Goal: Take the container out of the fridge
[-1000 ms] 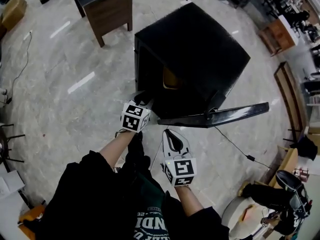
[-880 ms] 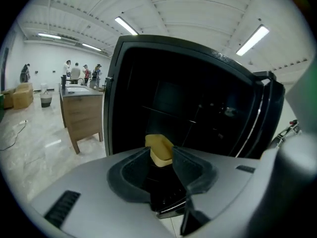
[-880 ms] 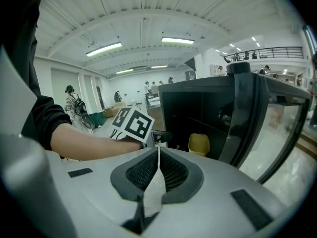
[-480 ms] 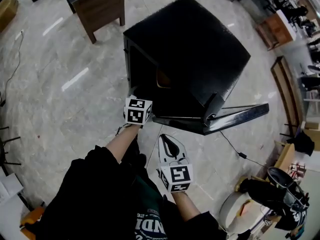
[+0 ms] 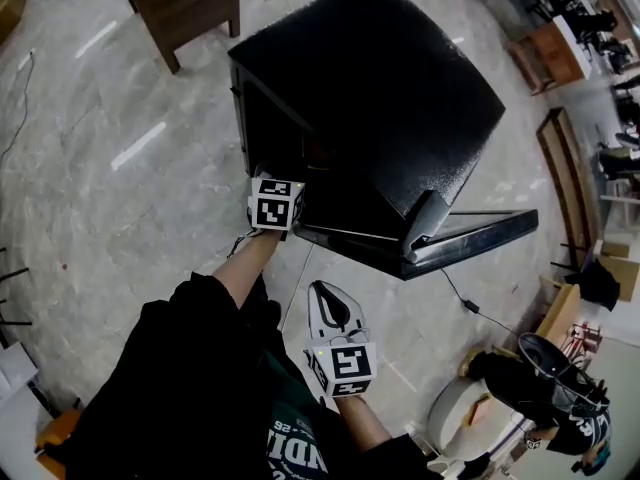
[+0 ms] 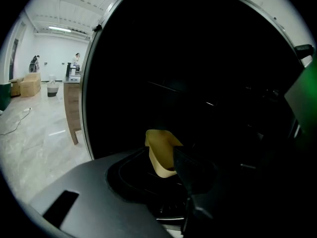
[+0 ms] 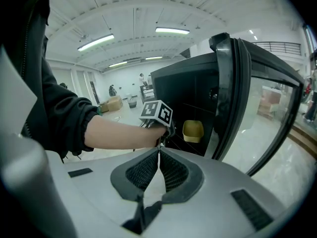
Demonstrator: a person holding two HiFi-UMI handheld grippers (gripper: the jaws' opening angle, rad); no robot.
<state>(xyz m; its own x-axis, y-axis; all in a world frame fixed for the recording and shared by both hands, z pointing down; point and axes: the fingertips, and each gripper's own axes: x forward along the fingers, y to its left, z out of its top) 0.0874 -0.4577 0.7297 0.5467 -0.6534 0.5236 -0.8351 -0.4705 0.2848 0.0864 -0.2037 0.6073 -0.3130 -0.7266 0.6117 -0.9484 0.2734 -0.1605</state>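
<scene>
A small yellow container [image 6: 159, 151] sits on a shelf inside the dark, open black fridge [image 5: 380, 98]. It also shows as the yellow container [image 7: 193, 131] in the right gripper view. My left gripper [image 6: 166, 168] reaches into the fridge. Its jaws are opening and stand apart just short of the container, not pressing it. From above only the left gripper's marker cube [image 5: 276, 202] shows at the fridge mouth, and the container is hidden there. My right gripper [image 7: 159, 153] is shut on nothing. The right gripper [image 5: 324, 294] is held back over the floor, below the fridge door [image 5: 470, 236].
The fridge door [image 7: 247, 103] stands open to the right, its glass edge close to my right gripper. A power cable [image 5: 470, 306] runs over the marble floor. A wooden table [image 5: 185, 3] stands at the back left. A person's forearm [image 7: 119, 133] crosses the right gripper view.
My left gripper has gone further forward into the fridge opening. The right gripper has dropped back toward the body. The fridge has come closer in the head view.
</scene>
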